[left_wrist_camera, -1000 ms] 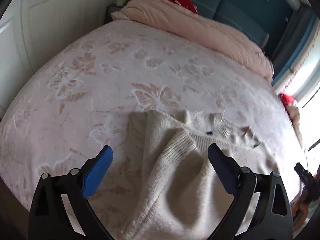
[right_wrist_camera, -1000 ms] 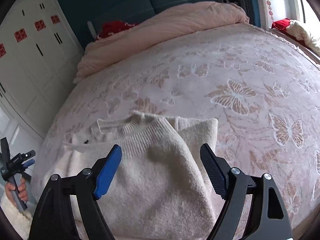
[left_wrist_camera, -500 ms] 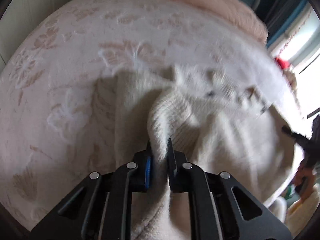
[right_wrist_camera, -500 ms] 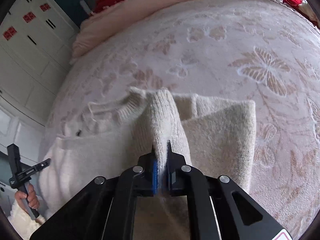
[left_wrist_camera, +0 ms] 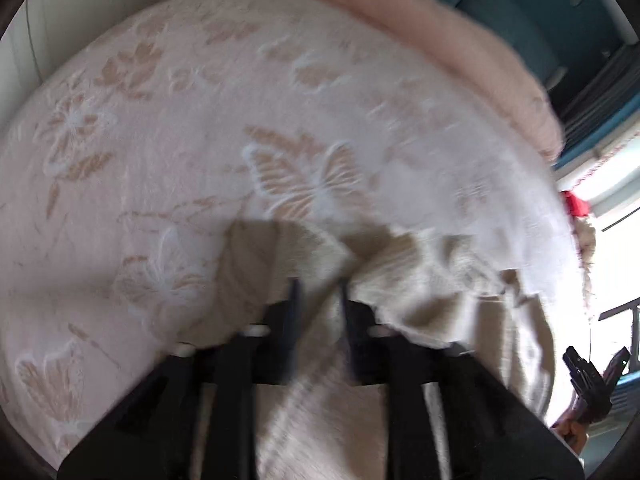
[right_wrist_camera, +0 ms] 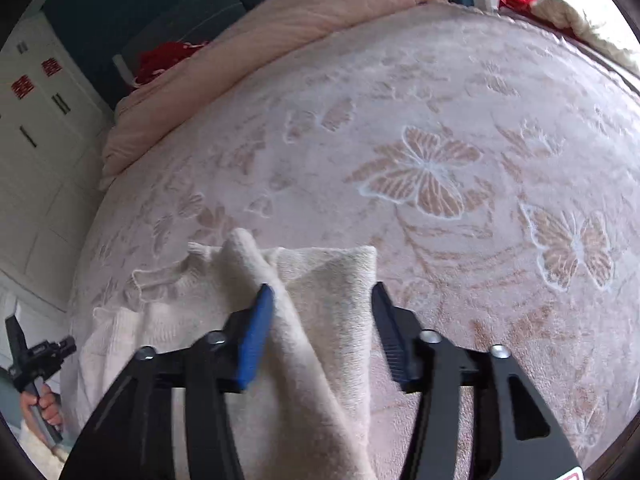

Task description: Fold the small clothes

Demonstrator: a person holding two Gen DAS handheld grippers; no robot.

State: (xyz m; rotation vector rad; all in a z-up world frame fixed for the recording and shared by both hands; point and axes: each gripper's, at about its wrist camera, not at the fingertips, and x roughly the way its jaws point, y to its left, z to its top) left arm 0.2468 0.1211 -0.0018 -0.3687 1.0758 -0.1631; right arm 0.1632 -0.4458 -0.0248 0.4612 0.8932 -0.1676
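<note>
A cream knit sweater (left_wrist_camera: 432, 280) lies crumpled on the near part of a pink butterfly bedspread (left_wrist_camera: 304, 184). My left gripper (left_wrist_camera: 318, 292) is blurred, and its jaws are opening with a raised fold of the sweater between them. In the right wrist view the sweater (right_wrist_camera: 180, 320) has a pinched-up ridge (right_wrist_camera: 244, 248) beside a folded flap. My right gripper (right_wrist_camera: 322, 288) straddles that flap, its jaws opening wide. The blue left pad (right_wrist_camera: 256, 336) rests against the ridge and the right pad stands free of the knit.
A rolled pink duvet (right_wrist_camera: 280, 20) runs along the head of the bed, with a red item (right_wrist_camera: 168, 56) behind it. White wardrobe doors (right_wrist_camera: 40, 140) stand at the left. A hand holding a black device (right_wrist_camera: 36, 360) shows at the bed's edge.
A second ago both grippers hung wide open over the sweater, then each shut on a fold. Now both sets of jaws have parted again, and the folds stand pushed up.
</note>
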